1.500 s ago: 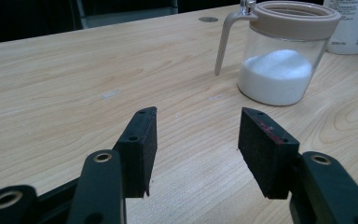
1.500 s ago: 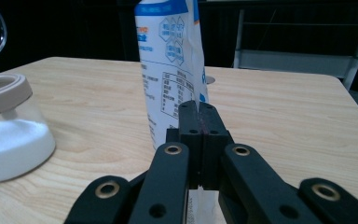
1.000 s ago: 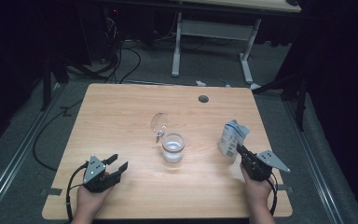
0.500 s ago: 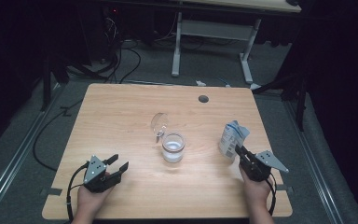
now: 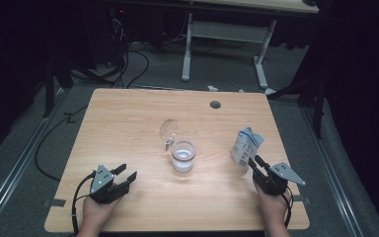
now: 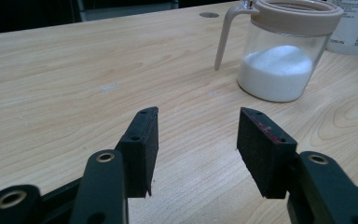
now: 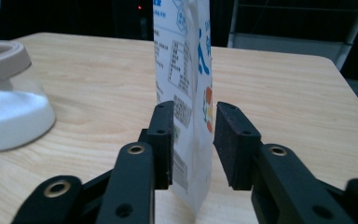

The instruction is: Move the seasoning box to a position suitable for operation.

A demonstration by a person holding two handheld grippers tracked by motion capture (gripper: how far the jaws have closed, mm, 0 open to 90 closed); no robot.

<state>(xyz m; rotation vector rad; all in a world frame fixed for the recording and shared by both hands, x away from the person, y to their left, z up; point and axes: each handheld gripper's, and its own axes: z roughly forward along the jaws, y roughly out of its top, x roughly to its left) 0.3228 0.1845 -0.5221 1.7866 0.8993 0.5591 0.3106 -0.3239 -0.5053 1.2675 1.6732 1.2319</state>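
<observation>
Thin printed-paper sugar pouch (image 7: 186, 93) stands right of the lidded glass sugar jar (image 5: 183, 156), light and crushable, between the right gripper (image 7: 193, 140) fingers (image 7: 163, 140), just opening off its lower edge; left gripper (image 6: 198, 149) released.

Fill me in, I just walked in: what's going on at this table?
A person holds a gripper in each hand. The right gripper has just been opening around an upright white pouch, which stands between its fingers. The left gripper rests open near the table's front edge. A lidded glass jar of white powder sits mid-table.
</observation>
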